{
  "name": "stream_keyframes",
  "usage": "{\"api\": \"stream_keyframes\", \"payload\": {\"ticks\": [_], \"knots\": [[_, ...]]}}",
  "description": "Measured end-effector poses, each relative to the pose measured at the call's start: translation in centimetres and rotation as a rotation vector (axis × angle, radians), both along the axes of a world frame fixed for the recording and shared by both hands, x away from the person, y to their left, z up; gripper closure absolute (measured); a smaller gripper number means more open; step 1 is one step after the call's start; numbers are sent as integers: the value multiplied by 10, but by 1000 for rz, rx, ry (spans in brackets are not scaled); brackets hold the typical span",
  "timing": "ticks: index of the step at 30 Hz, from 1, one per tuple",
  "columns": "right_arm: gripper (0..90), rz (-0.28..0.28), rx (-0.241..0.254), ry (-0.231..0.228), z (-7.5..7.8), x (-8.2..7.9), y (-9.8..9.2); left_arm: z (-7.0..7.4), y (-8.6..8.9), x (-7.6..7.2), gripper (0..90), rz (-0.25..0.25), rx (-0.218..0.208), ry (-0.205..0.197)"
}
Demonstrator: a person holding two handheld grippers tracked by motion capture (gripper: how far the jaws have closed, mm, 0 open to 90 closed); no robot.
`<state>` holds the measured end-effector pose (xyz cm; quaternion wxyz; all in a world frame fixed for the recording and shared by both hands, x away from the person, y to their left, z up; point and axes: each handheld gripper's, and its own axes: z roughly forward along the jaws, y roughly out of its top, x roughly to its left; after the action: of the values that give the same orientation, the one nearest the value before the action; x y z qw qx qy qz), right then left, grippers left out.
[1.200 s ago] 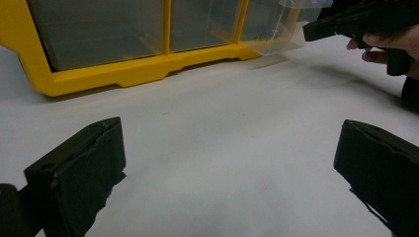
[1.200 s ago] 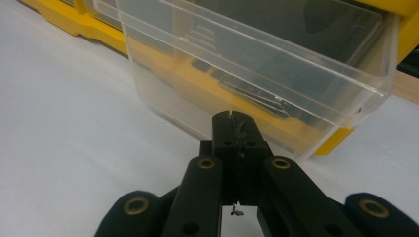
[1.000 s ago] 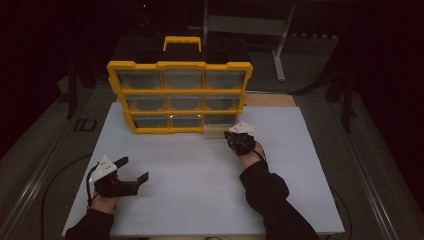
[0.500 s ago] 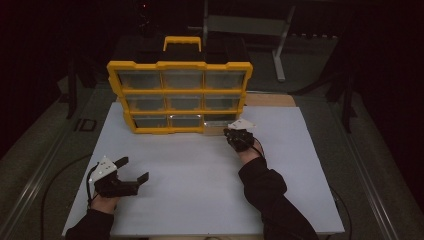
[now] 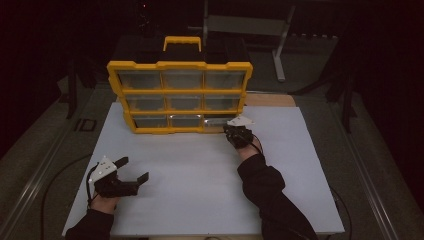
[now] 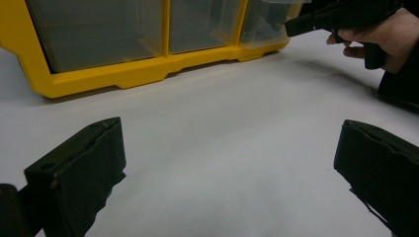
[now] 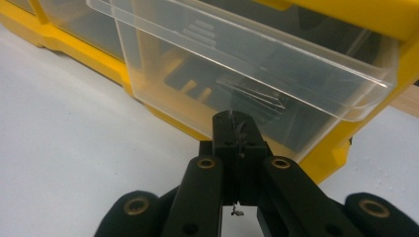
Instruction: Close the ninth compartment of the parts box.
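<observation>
A yellow organiser with clear drawers stands upright at the back of the white board. Its bottom right drawer is pulled partway out; in the right gripper view this drawer juts toward me from the yellow frame. My right gripper is shut, its tips right at the drawer's clear front wall; whether they pinch anything I cannot tell. In the high view my right gripper sits at that corner. My left gripper rests open at the front left, with bare board between its jaws.
A wooden strip lies behind the board's right end. A grey metal stand rises behind the organiser. The board's edges drop to dark floor on both sides. From the left gripper view, the right hand is at the organiser's corner.
</observation>
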<state>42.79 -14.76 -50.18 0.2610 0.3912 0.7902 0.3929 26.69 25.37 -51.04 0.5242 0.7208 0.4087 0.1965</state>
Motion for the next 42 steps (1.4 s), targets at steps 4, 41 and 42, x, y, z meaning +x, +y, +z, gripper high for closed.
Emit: {"api": "stream_keyframes", "payload": {"ticks": [4,41,42], "knots": [[900,-6,1,1,0,3,0,0,0,0,0,-1,-1,0],[900,-18,-43,0,-1,24,7,0,1,0,0,-2,-7,1],[900,-20,-46,-2,-1,24,8,0,1,0,0,-3,-8,1]]}}
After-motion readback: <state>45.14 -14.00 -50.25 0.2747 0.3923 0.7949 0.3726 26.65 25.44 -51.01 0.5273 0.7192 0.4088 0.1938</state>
